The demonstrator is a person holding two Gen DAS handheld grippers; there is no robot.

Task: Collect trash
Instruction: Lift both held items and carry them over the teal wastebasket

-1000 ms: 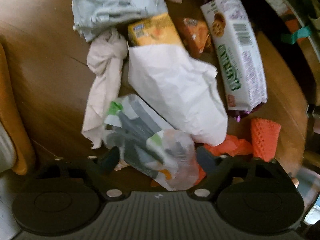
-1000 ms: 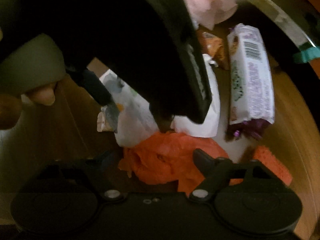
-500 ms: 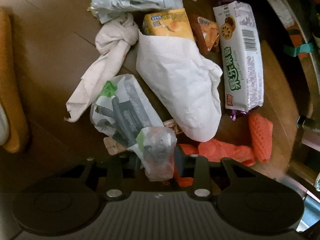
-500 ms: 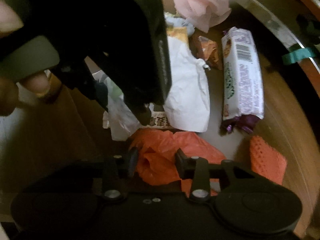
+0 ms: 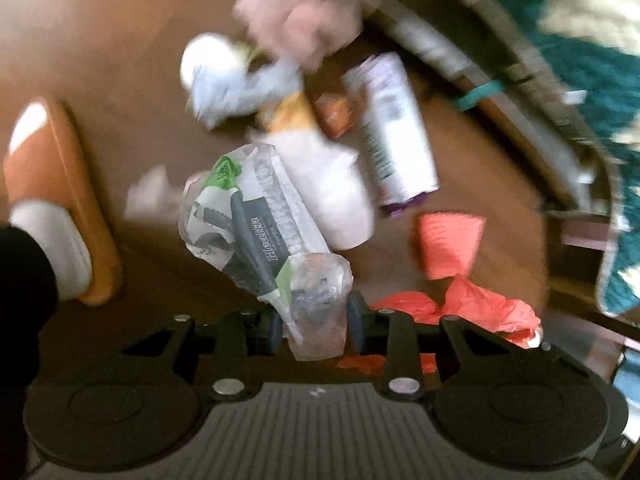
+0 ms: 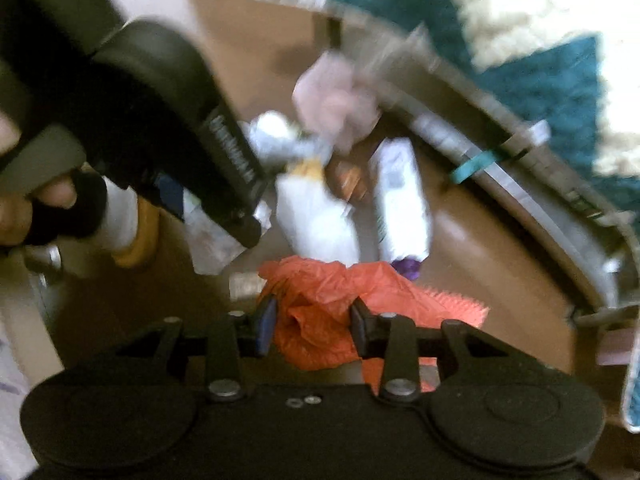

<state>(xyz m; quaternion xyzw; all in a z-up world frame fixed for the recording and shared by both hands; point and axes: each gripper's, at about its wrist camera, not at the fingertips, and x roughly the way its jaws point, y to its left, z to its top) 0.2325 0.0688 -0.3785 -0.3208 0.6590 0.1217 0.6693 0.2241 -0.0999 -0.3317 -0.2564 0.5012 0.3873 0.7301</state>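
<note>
Now the left gripper (image 5: 316, 328) has its jaws clamped on a clear plastic wrapper (image 5: 264, 232) with green and grey print, which hangs from them above the brown floor (image 5: 100, 80). The right gripper (image 6: 314, 326) has its jaws clamped on a crumpled orange plastic bag (image 6: 320, 316), just beside the left one. Both pairs of jaws have just been closing, each with its piece of trash between them. More trash lies on the floor beyond: a white paper bag (image 5: 332, 192), a long biscuit packet (image 5: 396, 136), an orange foam net (image 5: 448, 244) and a pink crumpled tissue (image 5: 300, 24). Both views are blurred.
</note>
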